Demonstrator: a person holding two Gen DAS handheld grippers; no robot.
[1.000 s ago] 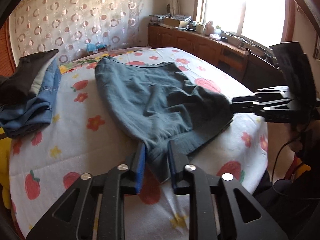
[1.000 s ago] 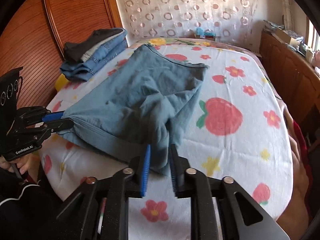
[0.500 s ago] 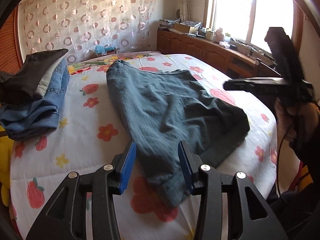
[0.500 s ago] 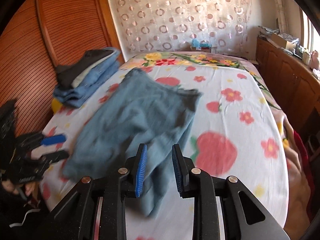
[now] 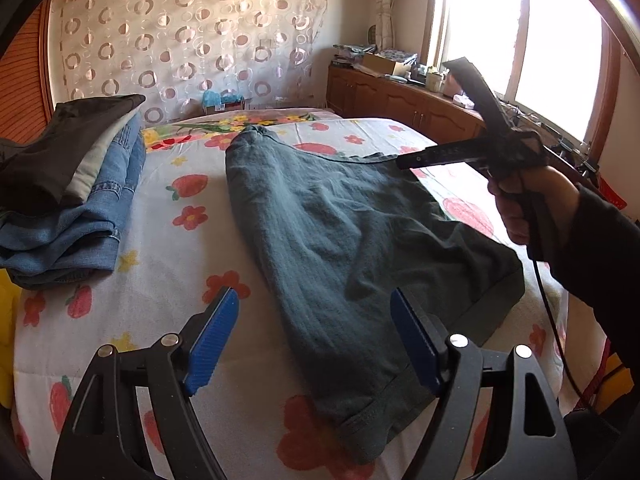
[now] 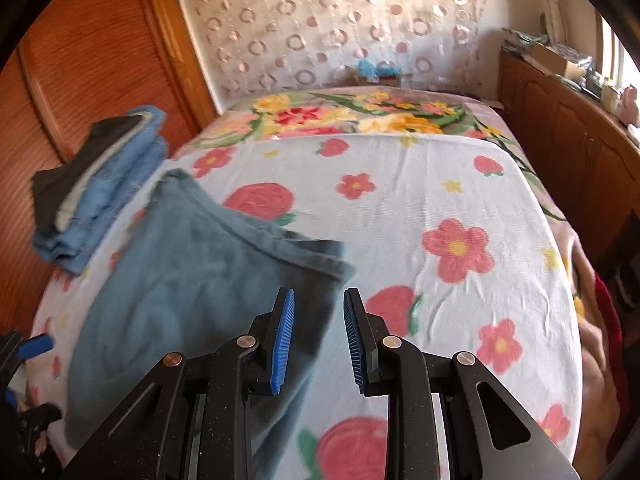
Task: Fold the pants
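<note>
Grey-blue pants [image 5: 344, 240] lie folded on the flowered bed sheet [image 5: 168, 240], one hem end toward the near edge. My left gripper [image 5: 312, 344] hangs just above that end. Its jaws are opening wide; the cloth lies below and between the blue pads, and neither pad presses on it. In the left wrist view a person's hand [image 5: 524, 204] holds my right gripper [image 5: 404, 161] over the pants' far right side. In the right wrist view my right gripper [image 6: 319, 340] hovers over the dark corner of the pants [image 6: 192, 280], jaws narrowly apart and closing slightly, nothing between them.
A stack of folded jeans and dark clothes [image 5: 76, 200] sits at the bed's left side, against a wooden wardrobe [image 6: 80, 80]. Wooden cabinets [image 5: 400, 100] with clutter run under the window on the right. A circle-patterned curtain [image 5: 192, 40] hangs behind the bed.
Both grippers let go of the pants, which dropped flat onto the bed. The left jaws spread wide. The right gripper swung away from the near hem toward the pants' far corner.
</note>
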